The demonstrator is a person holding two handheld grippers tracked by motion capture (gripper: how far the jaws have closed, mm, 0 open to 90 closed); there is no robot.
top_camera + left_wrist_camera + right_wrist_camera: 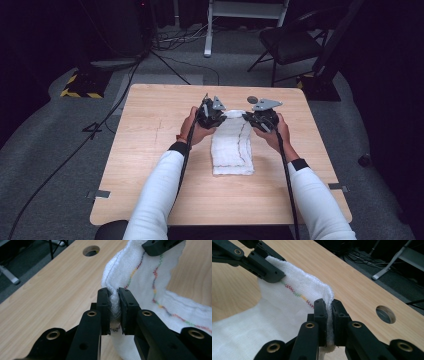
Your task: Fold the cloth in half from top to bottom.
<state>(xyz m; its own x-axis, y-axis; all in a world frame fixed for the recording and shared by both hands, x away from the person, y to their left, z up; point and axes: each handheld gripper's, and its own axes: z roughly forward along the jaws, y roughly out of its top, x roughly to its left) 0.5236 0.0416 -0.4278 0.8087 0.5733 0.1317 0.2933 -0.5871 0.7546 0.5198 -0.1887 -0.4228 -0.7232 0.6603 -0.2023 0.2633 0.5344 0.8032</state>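
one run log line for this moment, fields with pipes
left gripper: shut on towel far corner | right gripper: shut on other far corner | towel: white, far edge lifted, near end on table

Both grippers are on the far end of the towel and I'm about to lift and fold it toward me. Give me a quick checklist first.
1. Left gripper shut on the towel's edge: ok, cloth sits between its fingers.
2. Right gripper shut on the towel: ok, the edge is pinched there too.
3. Both grips at the far end, one at each corner: ok in the high view.
4. Near end flat on the table: ok.
5. Towel away from the table's hole: ok.
6. Depth of each grip: cannot tell how far the cloth runs in; only a thin edge is pinched, so lift slowly.
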